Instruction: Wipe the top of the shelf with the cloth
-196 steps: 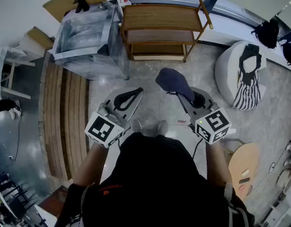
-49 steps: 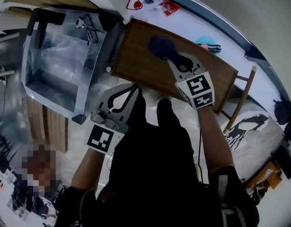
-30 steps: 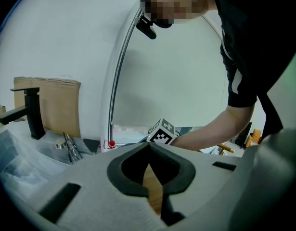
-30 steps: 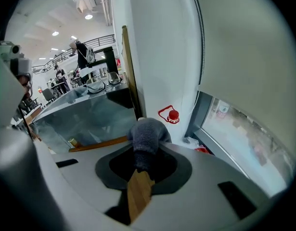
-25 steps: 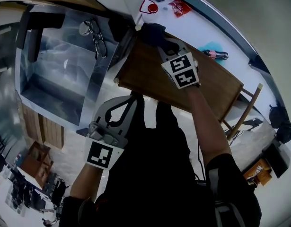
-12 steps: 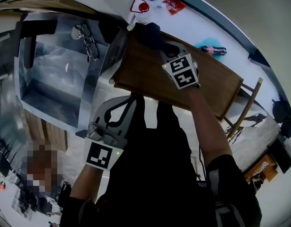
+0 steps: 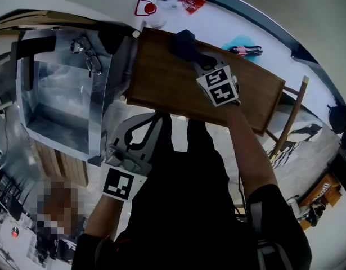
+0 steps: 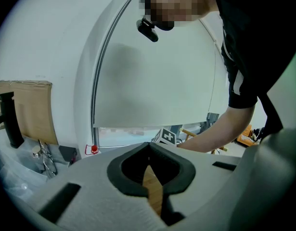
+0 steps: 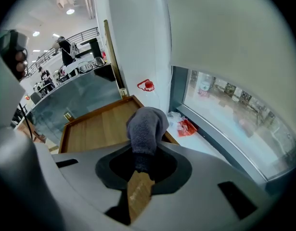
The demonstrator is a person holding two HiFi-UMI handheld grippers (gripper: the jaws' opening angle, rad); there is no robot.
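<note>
The wooden shelf top (image 7: 167,86) lies in front of me in the head view. A dark blue cloth (image 7: 185,43) rests on it near the far edge, a little in from the far left corner. My right gripper (image 7: 202,61) is shut on the cloth and holds it against the wood. In the right gripper view the cloth (image 9: 147,123) bulges out past the right gripper (image 9: 144,150), with the shelf top (image 9: 95,129) beyond. My left gripper (image 7: 157,116) hangs shut with nothing in it just off the shelf's near edge; the left gripper (image 8: 148,145) shows closed jaws.
A clear-walled bin (image 7: 60,100) stands against the shelf's left side, with glasses (image 7: 85,61) on its rim. On the white sill behind the shelf lie a red object (image 7: 145,7), a red packet (image 7: 189,1) and a teal item (image 7: 240,43). A wooden post (image 7: 291,114) rises at right.
The right gripper has dragged the cloth from the far left corner to the right along the shelf's far edge. The left gripper has stayed where it was.
</note>
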